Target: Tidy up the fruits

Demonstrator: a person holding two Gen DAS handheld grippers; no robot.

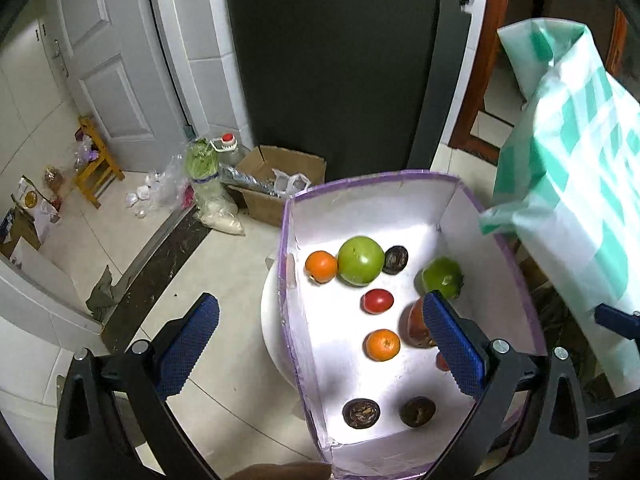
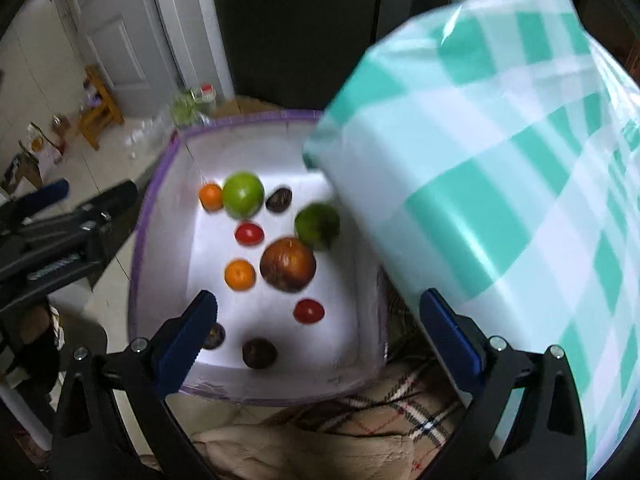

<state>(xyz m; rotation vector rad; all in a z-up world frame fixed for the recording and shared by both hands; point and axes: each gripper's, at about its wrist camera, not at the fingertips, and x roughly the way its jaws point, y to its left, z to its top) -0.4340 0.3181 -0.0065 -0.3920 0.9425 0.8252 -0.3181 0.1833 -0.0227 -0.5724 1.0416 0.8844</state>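
A purple-rimmed box (image 1: 286, 240) with a white inside holds loose fruit: two oranges (image 1: 321, 266) (image 1: 383, 345), a green apple (image 1: 361, 260), a second green fruit (image 1: 442, 278), a red tomato (image 1: 377, 301) and dark round fruits (image 1: 361, 413). A red apple (image 2: 288, 264) lies mid-box, and another tomato (image 2: 309, 311) lies nearer. My left gripper (image 1: 321, 306) hovers open over the box's left wall, holding nothing. My right gripper (image 2: 318, 302) is open above the box's near end, also holding nothing. A green-and-white checked plastic bag (image 2: 500, 160), blurred, looms at the right beside my right finger.
The box rests on a round white surface (image 1: 272, 320), with plaid cloth (image 2: 380, 412) at its near side. On the tiled floor beyond are a cardboard box (image 1: 280, 184), a bottle (image 1: 228, 148), bags of vegetables (image 1: 204, 176) and a yellow stool (image 1: 96, 160) by a grey door.
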